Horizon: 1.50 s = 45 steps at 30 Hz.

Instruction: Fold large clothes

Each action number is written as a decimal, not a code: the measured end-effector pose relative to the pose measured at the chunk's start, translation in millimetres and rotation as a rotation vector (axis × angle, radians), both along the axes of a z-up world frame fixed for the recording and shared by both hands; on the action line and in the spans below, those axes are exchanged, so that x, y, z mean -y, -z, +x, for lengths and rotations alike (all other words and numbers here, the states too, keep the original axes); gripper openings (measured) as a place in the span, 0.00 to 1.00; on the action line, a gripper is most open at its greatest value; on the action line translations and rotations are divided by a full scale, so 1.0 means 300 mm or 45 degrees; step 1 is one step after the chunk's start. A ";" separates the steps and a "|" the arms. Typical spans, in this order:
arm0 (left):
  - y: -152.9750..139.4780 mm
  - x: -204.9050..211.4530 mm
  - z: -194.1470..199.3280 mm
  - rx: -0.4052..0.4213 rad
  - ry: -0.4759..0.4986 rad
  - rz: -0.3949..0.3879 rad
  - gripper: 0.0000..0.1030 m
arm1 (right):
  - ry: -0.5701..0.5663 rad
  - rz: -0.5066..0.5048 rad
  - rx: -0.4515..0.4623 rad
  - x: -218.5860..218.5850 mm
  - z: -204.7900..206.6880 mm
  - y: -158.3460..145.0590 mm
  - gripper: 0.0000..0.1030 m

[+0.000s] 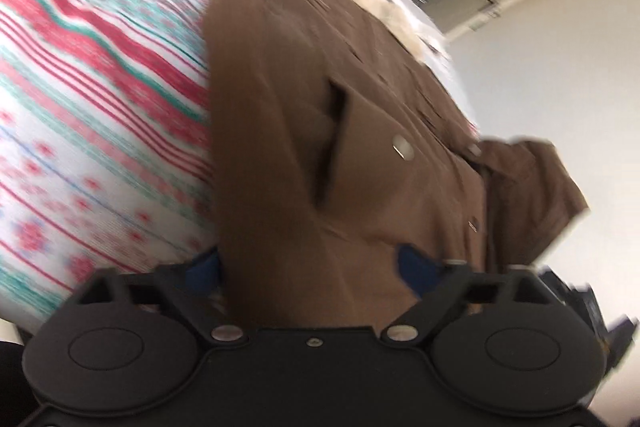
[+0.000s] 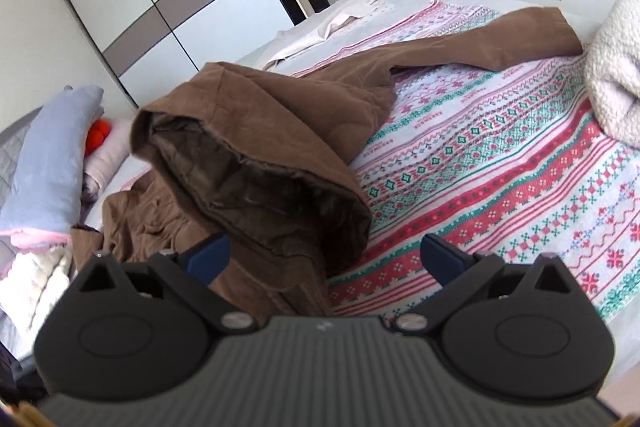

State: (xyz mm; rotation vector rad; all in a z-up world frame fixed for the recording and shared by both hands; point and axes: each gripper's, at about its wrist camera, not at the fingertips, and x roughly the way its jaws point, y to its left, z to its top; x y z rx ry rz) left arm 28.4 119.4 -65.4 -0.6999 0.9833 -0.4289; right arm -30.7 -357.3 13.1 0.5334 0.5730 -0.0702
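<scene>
Left wrist view: brown coat (image 1: 320,115) spread over patterned bedspread (image 1: 92,75), filling centre of frame, blurred. Left gripper (image 1: 308,267) with blue pads (image 1: 414,267) apart, coat fabric between them; whether pads actually press the cloth, cannot tell, one pad half hidden behind a fold. Likely lining up on the hem for a first fold. Pocket slit (image 1: 332,143) and snap button (image 1: 402,147) facing up, so front side up. Coat edge running straight down along the bedspread; a loose flap hanging off toward the pale wall.

Right wrist view: right gripper (image 2: 324,255) wide apart, nothing between pads, hovering above the hood (image 2: 256,163). Hood bunched up, lining exposed; one sleeve (image 2: 480,35) stretched away across bedspread (image 2: 500,155). Needs flattening before folding, probably. Free bedspread beside the coat, good room for laying out. Fluffy white blanket (image 2: 616,75) near the sleeve end; pillows (image 2: 52,163) crowding the opposite side.
</scene>
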 end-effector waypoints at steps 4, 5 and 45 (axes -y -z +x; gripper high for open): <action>-0.049 0.009 -0.037 0.120 -0.042 0.029 0.12 | -0.008 0.073 0.027 0.024 0.003 0.013 1.00; -0.090 -0.013 -0.059 0.176 -0.074 0.001 0.11 | -0.004 0.092 0.039 0.031 0.001 0.013 1.00; -0.328 -0.242 -0.214 0.411 -0.230 0.069 0.07 | 0.040 -0.111 0.326 0.041 -0.100 -0.248 0.03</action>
